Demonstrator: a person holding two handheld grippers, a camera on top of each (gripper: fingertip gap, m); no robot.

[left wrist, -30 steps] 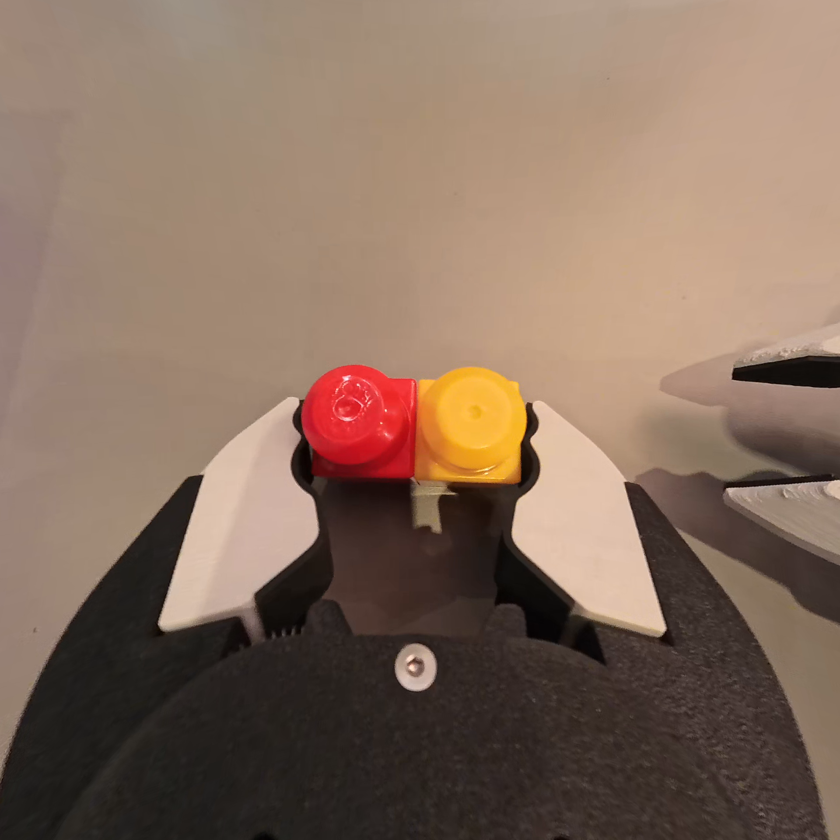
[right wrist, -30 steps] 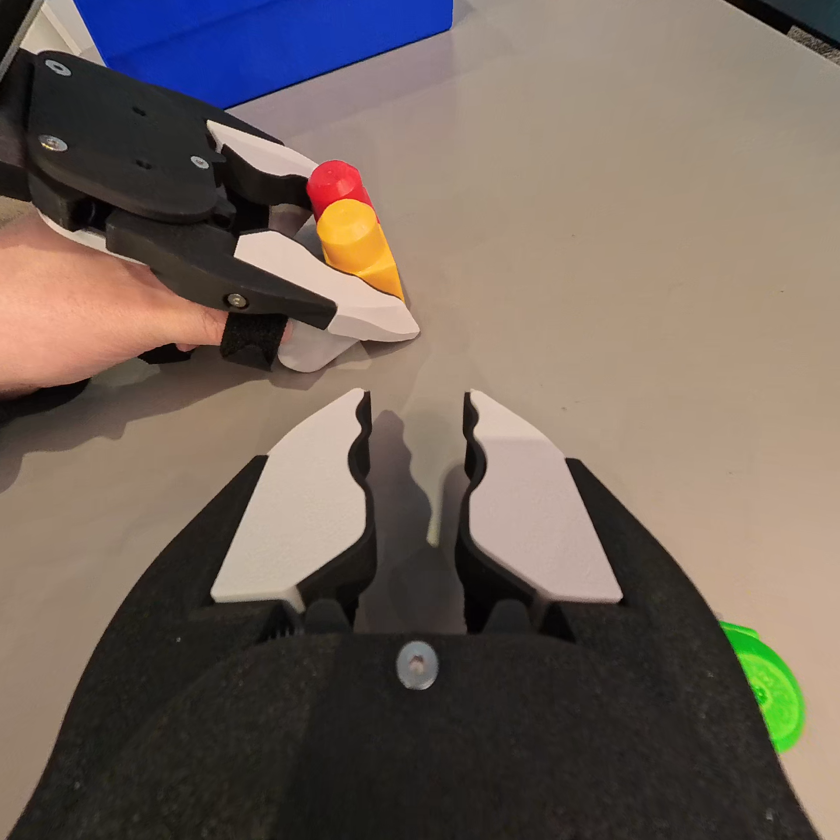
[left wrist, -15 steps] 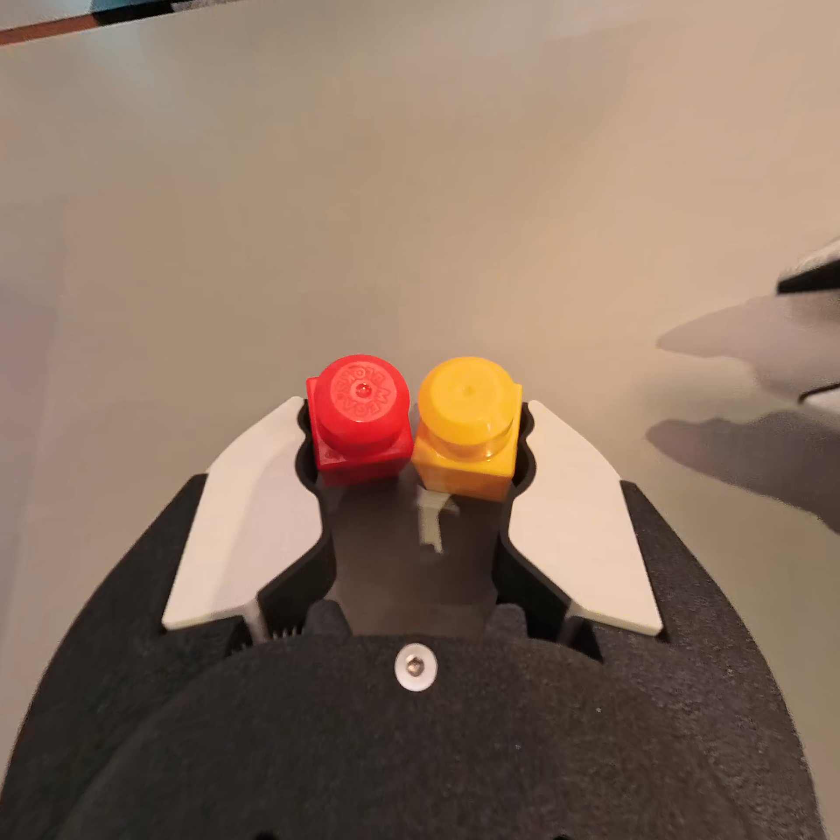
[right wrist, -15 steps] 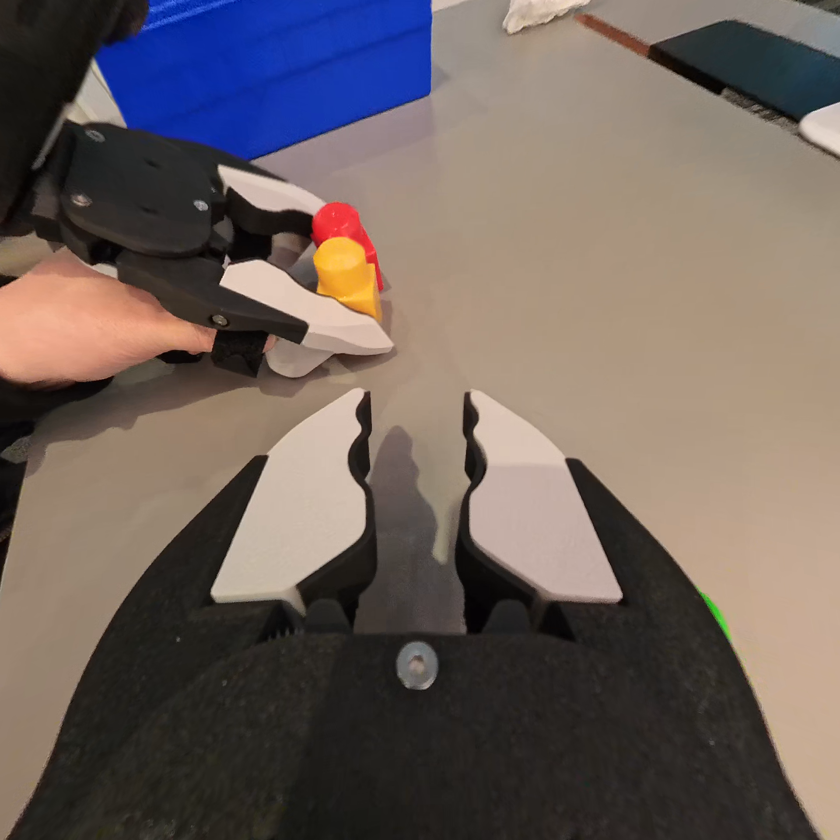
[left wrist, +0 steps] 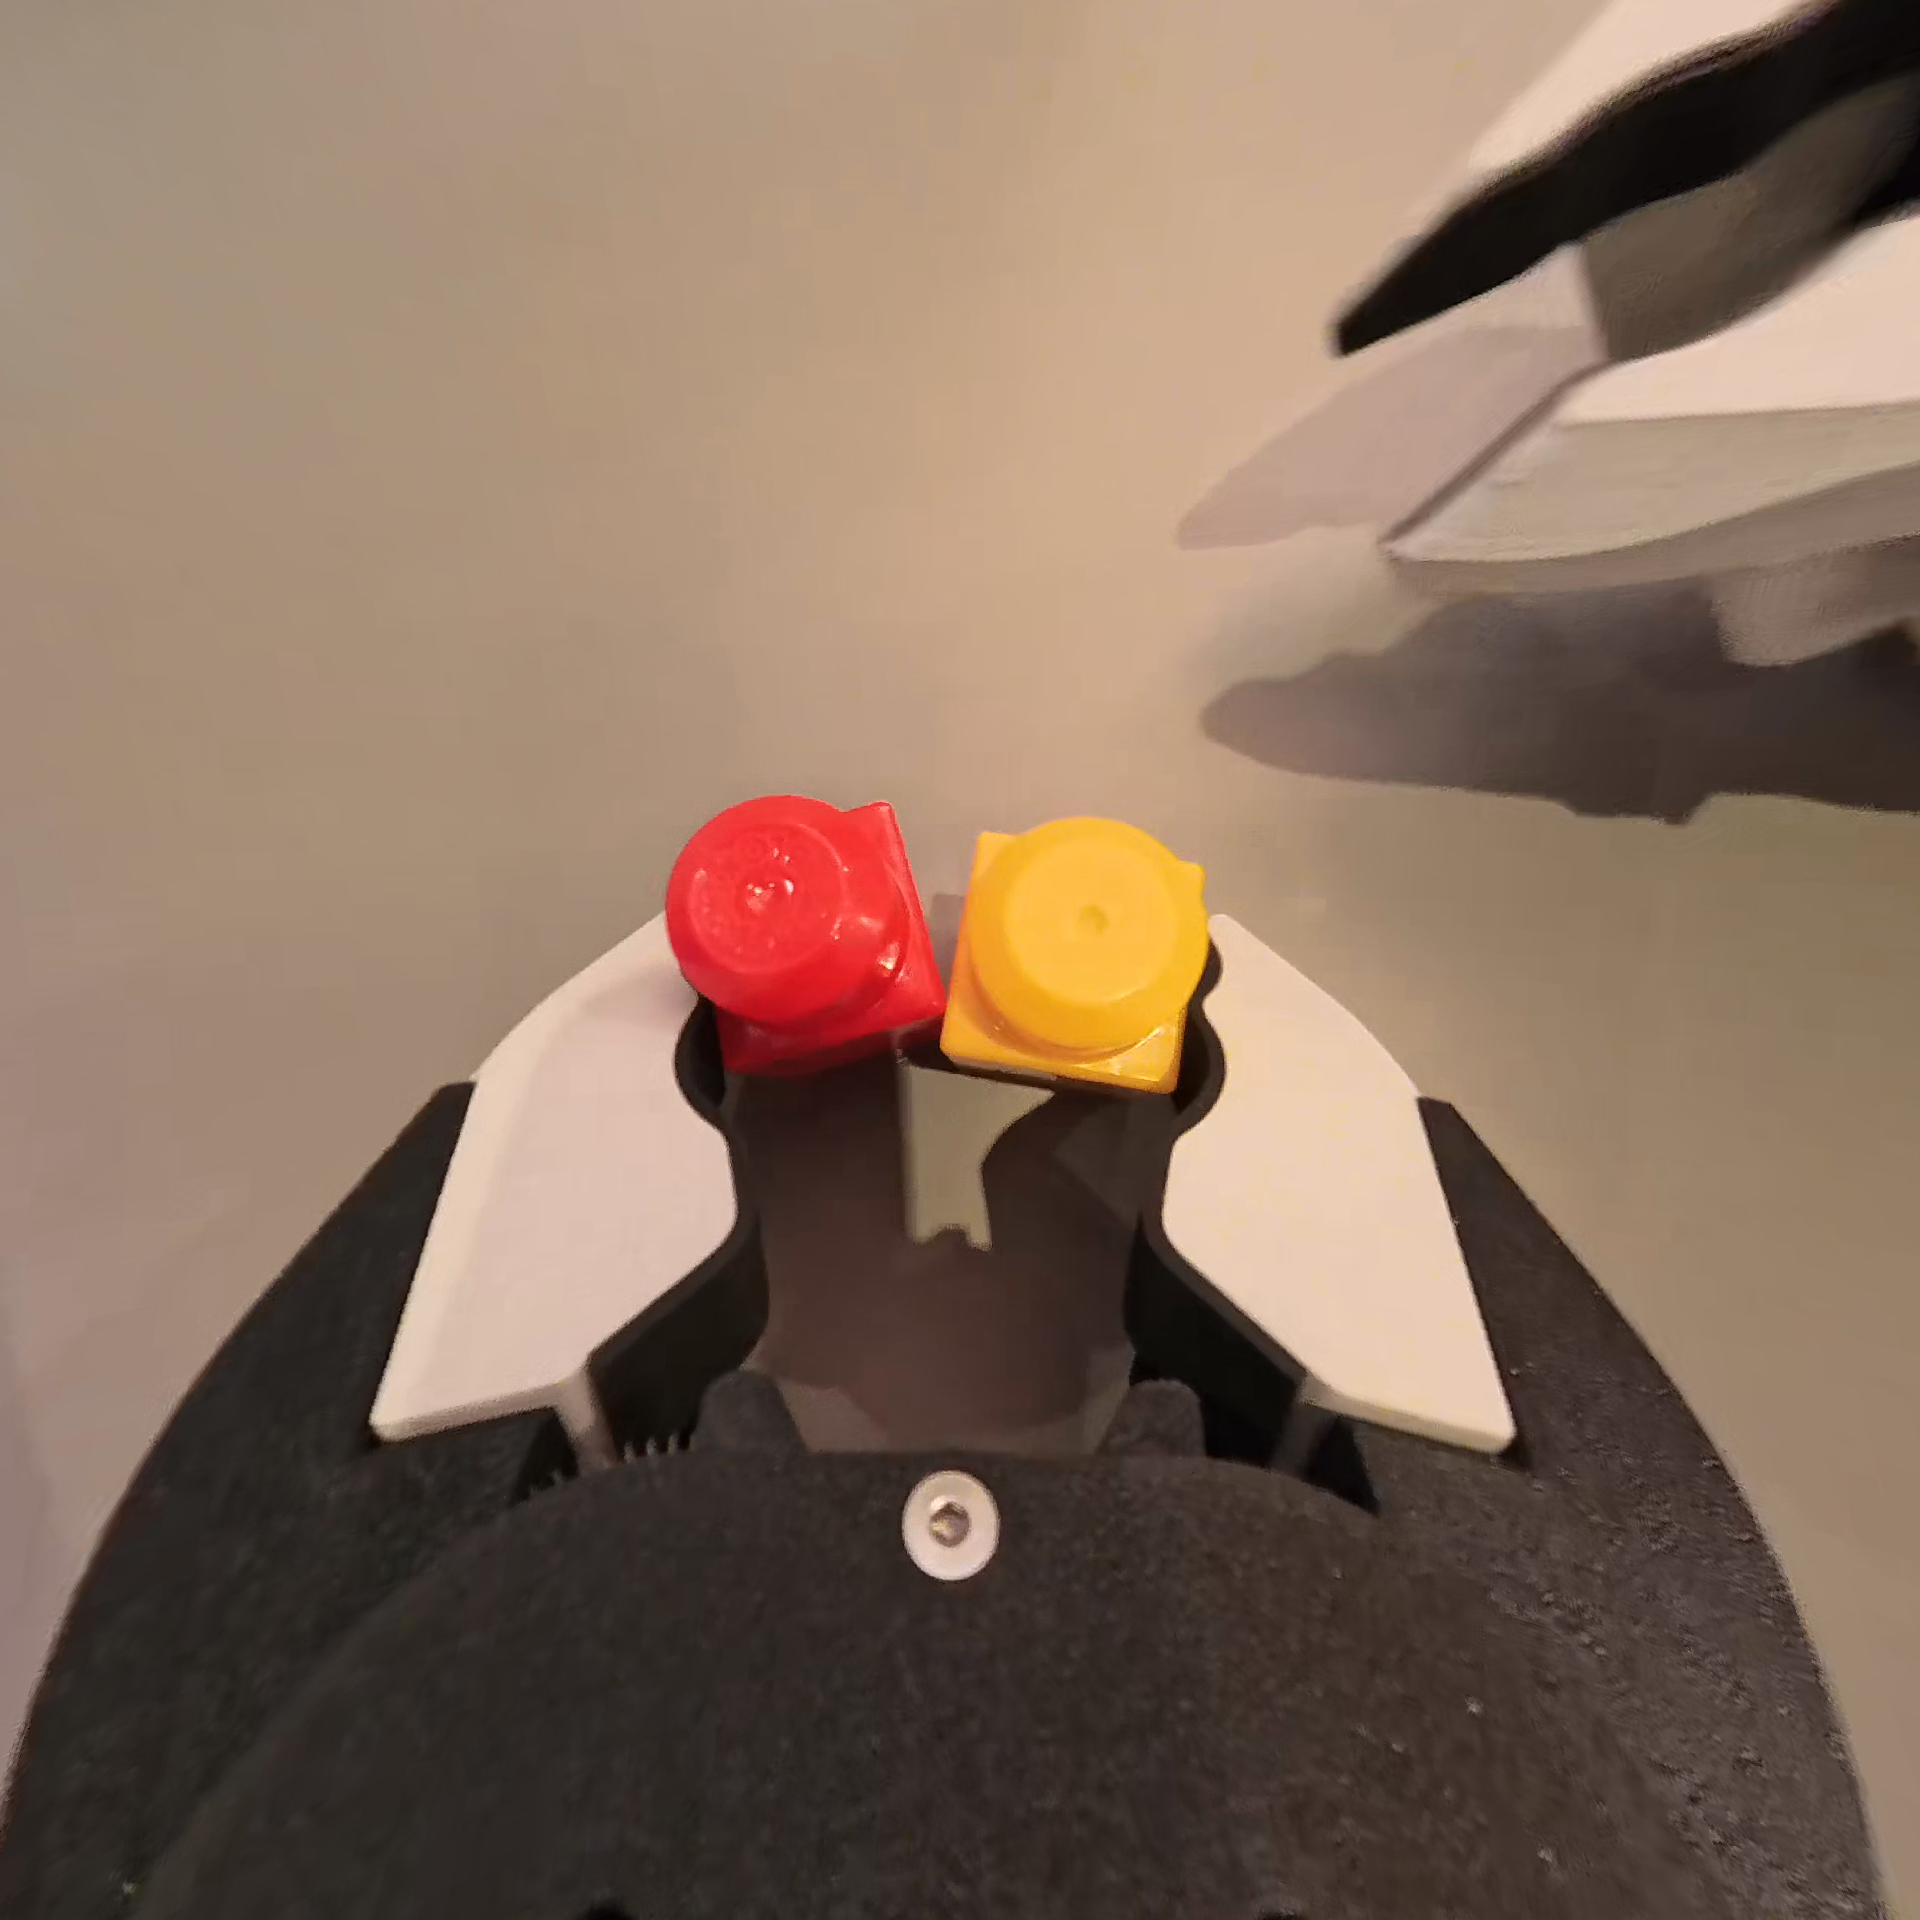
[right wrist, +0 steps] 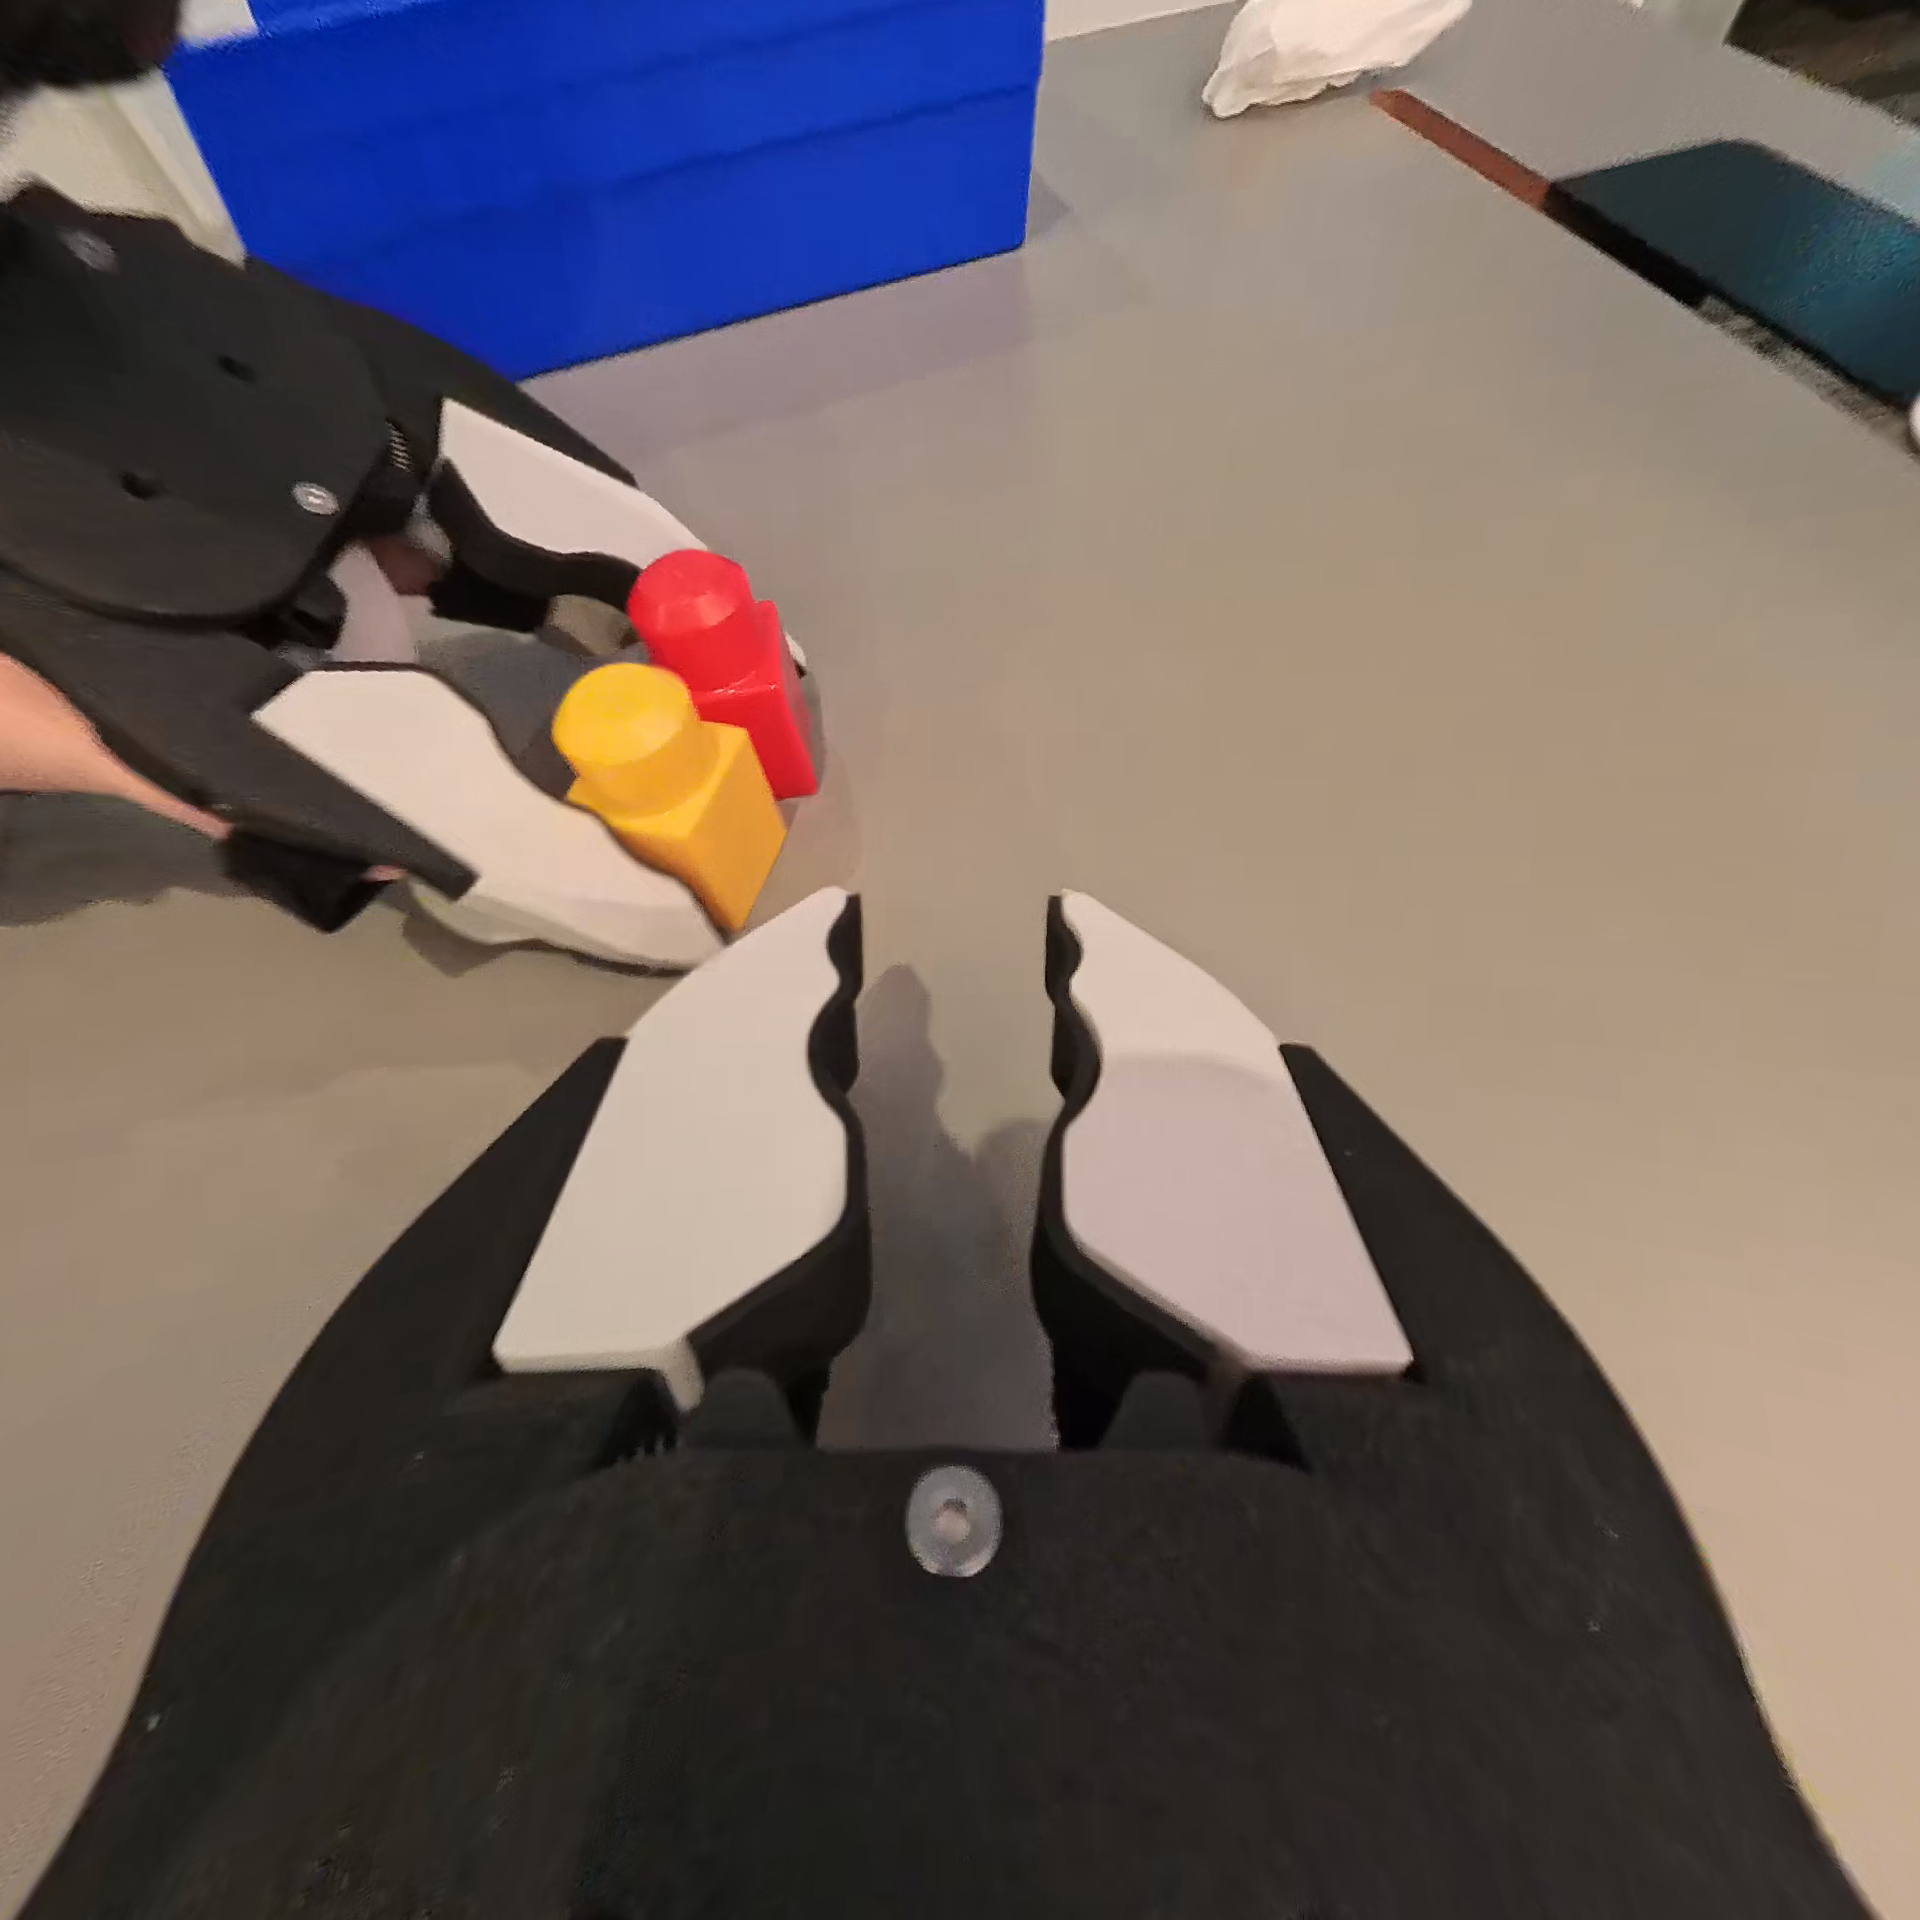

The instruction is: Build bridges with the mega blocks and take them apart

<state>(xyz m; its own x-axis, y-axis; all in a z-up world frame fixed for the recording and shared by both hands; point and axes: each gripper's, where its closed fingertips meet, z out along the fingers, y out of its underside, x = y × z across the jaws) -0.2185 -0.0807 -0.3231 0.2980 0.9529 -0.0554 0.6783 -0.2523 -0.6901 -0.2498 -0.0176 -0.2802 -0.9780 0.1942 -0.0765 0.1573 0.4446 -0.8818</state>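
Note:
A red mega block (left wrist: 800,935) and a yellow mega block (left wrist: 1081,956), each with one stud, sit side by side between the fingers of my left gripper (left wrist: 948,935). It is shut on the pair. The blocks are splayed, touching at their near corners with a gap farther off. In the right wrist view the red block (right wrist: 727,665) and the yellow block (right wrist: 675,790) lean on the grey table (right wrist: 1351,727) inside the left gripper (right wrist: 753,800). My right gripper (right wrist: 951,914) is open and empty, its left fingertip close to the yellow block. It also shows blurred in the left wrist view (left wrist: 1662,312).
A blue box (right wrist: 623,177) stands behind the left gripper. A white crumpled cloth (right wrist: 1320,42) and a dark teal pad (right wrist: 1766,249) lie at the far right. A person's hand (right wrist: 62,748) holds the left gripper.
The right gripper has moved forward and left, close to the blocks. The red and yellow blocks, flush a second ago, have tilted apart. The green piece has left the right view.

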